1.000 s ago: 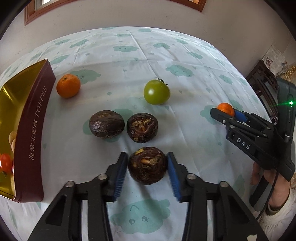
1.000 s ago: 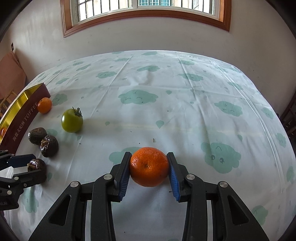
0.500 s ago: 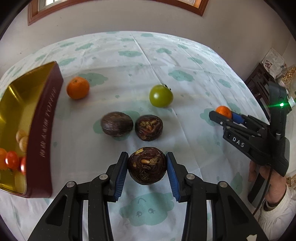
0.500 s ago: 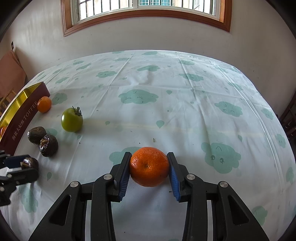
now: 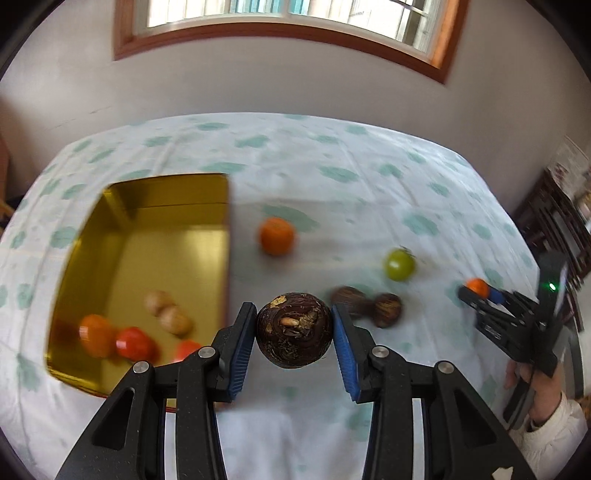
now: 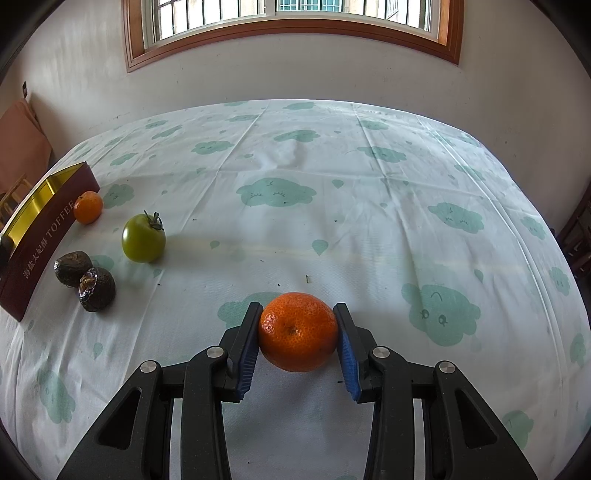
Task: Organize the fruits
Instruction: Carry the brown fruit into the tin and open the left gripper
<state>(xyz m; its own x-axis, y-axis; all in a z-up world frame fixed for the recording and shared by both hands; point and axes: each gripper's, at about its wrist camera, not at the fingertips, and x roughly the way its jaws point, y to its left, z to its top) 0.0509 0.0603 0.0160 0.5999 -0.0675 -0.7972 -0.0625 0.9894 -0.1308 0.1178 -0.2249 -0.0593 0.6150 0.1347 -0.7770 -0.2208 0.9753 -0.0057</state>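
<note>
Cloud-print tablecloth [image 6: 369, 229] beneath window [image 6: 291, 14]

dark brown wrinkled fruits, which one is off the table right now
The dark brown wrinkled fruit clamped in the left gripper; the other two dark fruits lie on the tablecloth.

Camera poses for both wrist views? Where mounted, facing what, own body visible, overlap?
Left wrist: on the left gripper, looking along its fingers at the held dark fruit, gold tin and window wall; the right gripper and the person's hand show.
Right wrist: on the right gripper, facing its held orange and the window wall; only its fingers show.
Shared: green tomato, small orange, tin, tablecloth.
</note>
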